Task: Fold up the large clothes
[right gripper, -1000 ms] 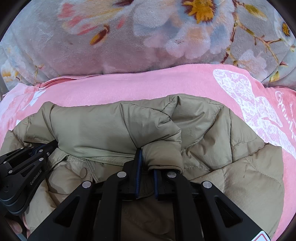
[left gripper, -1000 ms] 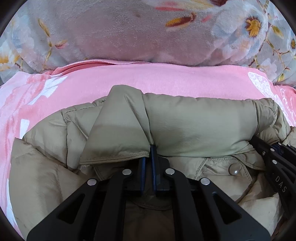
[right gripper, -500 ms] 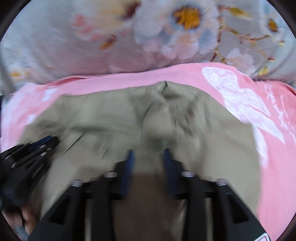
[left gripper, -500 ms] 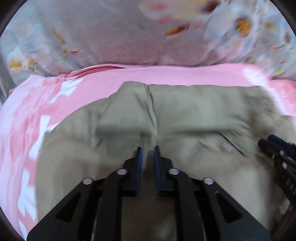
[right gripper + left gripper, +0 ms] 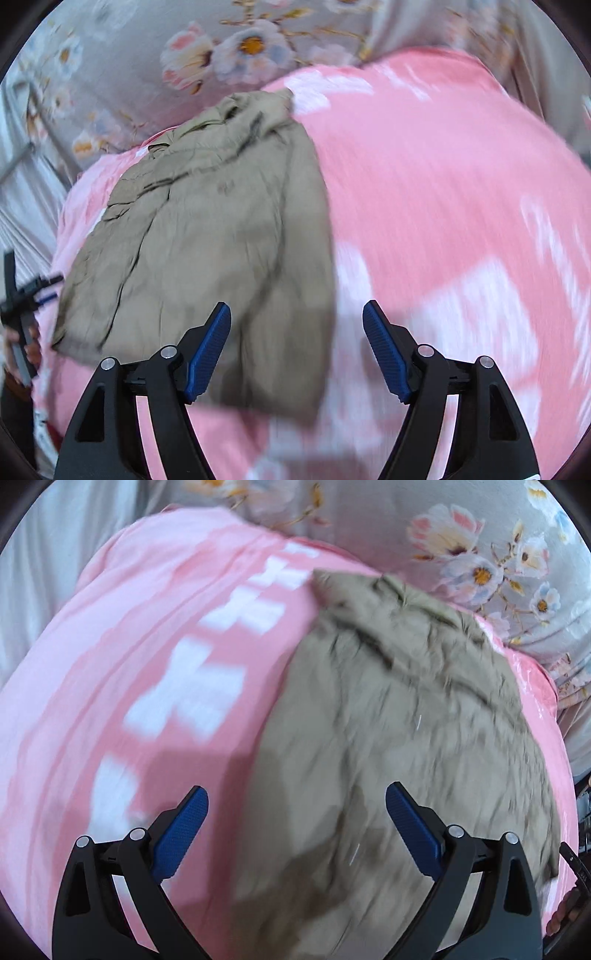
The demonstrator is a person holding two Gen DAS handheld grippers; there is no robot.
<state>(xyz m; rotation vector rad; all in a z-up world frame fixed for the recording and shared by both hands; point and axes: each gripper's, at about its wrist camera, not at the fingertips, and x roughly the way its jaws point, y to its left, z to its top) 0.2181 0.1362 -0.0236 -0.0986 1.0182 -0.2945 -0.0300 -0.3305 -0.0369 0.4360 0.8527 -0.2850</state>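
A khaki padded jacket lies folded into a compact rectangle on a pink blanket; it also shows in the right wrist view. My left gripper is open and empty, above the jacket's near left edge. My right gripper is open and empty, above the jacket's near right edge. The left gripper shows at the left edge of the right wrist view, held in a hand. Both views are motion-blurred.
The pink blanket has white patterns and covers a bed. A grey floral cover lies behind it, also in the right wrist view. Pale fabric hangs at the far left.
Both grippers were shut on the jacket's folded edge. They have let go, opened wide and pulled back and up. The jacket now lies flat and folded.
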